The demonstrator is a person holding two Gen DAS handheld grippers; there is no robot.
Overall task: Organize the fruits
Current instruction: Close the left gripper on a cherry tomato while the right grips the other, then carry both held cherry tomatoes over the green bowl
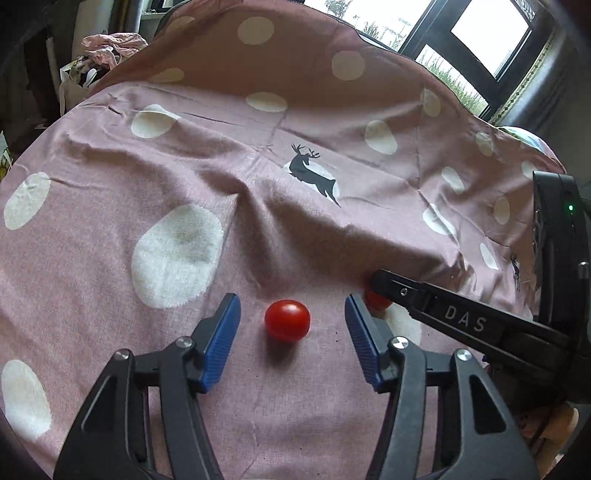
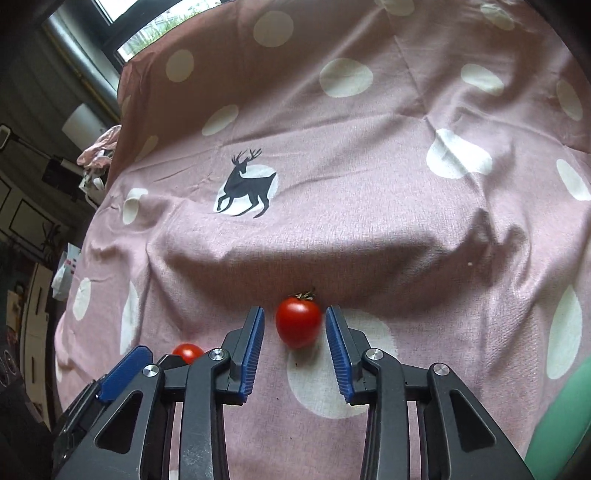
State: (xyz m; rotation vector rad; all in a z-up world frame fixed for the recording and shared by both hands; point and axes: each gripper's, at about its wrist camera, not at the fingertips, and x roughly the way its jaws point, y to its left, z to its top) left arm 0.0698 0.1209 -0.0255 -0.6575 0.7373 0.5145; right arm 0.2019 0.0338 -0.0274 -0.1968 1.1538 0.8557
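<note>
Two red cherry tomatoes lie on a pink cloth [image 1: 258, 229] with white dots and a deer print. In the left wrist view a stemless tomato [image 1: 287, 320] sits between the blue pads of my left gripper [image 1: 291, 297], with wide gaps on both sides, so it is open. In the right wrist view a tomato with a green stem [image 2: 298, 323] sits between the pads of my right gripper [image 2: 295, 308]; narrow gaps show on both sides. The stemmed tomato [image 1: 376, 300] is half hidden behind a right finger [image 1: 443, 314]. The stemless tomato [image 2: 188, 352] peeks out beside a left pad [image 2: 125, 369].
The cloth [image 2: 369, 206] rises in a fold just behind both tomatoes. A green object [image 2: 561, 406] shows at the lower right of the right wrist view. A heap of pink fabric [image 1: 110, 46] lies beyond the cloth's far left edge, and windows [image 1: 480, 33] stand behind.
</note>
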